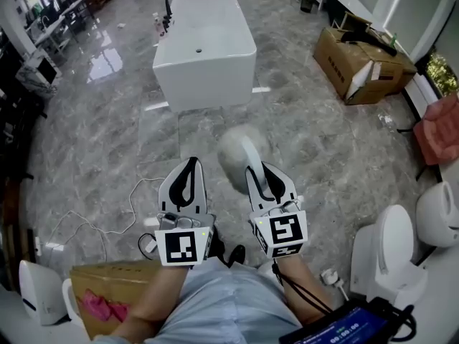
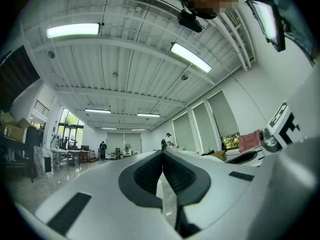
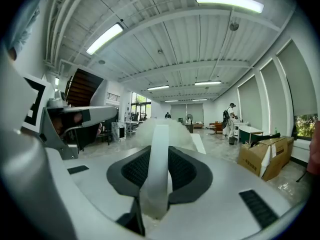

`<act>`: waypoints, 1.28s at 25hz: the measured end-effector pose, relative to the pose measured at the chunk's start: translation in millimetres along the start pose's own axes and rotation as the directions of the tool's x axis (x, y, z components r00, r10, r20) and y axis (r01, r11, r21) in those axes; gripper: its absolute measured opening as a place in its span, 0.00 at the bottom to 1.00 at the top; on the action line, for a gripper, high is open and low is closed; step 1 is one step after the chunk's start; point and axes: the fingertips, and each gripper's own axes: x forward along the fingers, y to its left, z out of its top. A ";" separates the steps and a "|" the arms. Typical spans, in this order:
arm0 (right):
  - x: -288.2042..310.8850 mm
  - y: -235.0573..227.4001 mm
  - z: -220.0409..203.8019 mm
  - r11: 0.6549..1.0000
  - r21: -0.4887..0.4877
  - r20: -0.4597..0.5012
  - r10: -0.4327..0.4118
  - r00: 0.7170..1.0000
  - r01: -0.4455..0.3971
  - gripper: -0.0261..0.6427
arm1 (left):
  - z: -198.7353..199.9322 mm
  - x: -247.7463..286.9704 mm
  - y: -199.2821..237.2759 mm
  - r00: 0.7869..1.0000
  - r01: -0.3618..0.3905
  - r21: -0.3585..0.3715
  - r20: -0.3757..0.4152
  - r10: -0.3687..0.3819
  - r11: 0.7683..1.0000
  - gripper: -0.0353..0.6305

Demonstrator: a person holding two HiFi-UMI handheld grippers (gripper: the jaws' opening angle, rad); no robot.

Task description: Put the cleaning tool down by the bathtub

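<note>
In the head view, my right gripper (image 1: 260,172) pinches the thin white handle of the cleaning tool (image 1: 235,151). The tool's round head sticks out past the jaw tips, toward the bathtub (image 1: 204,52). The tool is on my side of the bathtub, well apart from it. The head looks soft, pale and fluffy, a bit blurry here. The bathtub is white, smooth and boxy, on a shiny grey stone floor (image 1: 107,142). My left gripper (image 1: 190,165) is on my side of the bathtub too, beside the right one. In the left gripper view, the left gripper (image 2: 162,155) has its dark ribbed pads pressed together with nothing between them. In the right gripper view, the right gripper (image 3: 159,156) squeezes the flat white handle, and the cleaning tool (image 3: 165,130) ends in a fuzzy white ball.
</note>
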 end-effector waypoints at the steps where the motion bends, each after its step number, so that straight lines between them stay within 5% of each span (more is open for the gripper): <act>1: 2.9 -0.8 -1.8 1.000 -0.001 -0.006 -0.003 1.000 0.003 0.19 | -1.7 1.7 1.9 1.000 -0.002 -0.009 0.002 0.002 1.000 0.08; 10: 63.1 -9.0 -25.2 1.000 0.024 -0.071 -0.005 0.997 0.007 0.20 | -44.9 38.1 42.7 0.998 -0.039 -0.066 -0.046 0.037 0.997 0.08; 19: 184.1 -9.7 -13.6 1.000 0.021 -0.093 0.013 0.996 -0.011 0.20 | -80.0 124.9 128.8 0.996 -0.063 -0.069 -0.070 0.058 0.996 0.08; 32: 311.2 -19.2 37.2 1.000 -0.025 -0.036 -0.019 0.999 0.018 0.20 | -83.0 224.0 223.7 0.999 -0.051 -0.049 0.007 0.051 0.998 0.08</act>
